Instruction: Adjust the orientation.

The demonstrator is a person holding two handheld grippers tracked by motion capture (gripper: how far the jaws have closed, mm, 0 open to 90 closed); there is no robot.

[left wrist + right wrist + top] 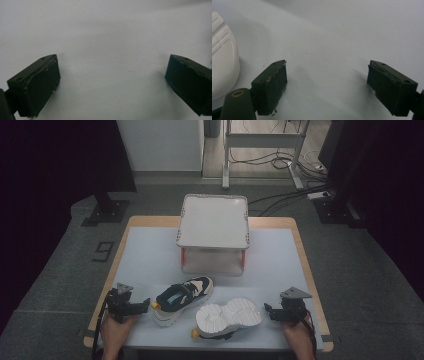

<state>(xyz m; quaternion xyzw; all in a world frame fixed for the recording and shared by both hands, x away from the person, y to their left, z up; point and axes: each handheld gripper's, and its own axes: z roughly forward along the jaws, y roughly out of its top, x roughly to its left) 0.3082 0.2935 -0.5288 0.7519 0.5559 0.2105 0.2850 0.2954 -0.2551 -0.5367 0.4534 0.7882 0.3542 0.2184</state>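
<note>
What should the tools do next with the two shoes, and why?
Probably the right tool should move toward the shoe lying on its side, sole showing, to turn it upright like the other shoe. Both tools are open and empty; the left tool sits beside the upright one.

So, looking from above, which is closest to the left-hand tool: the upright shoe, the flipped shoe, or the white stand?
From the left tool:
1. Upright cream-and-black sneaker, right beside it.
2. Overturned white-soled sneaker, further right.
3. White two-tier stand, at the table's far side.

Matt white table cover; chunky moulded white shoe sole.
</note>
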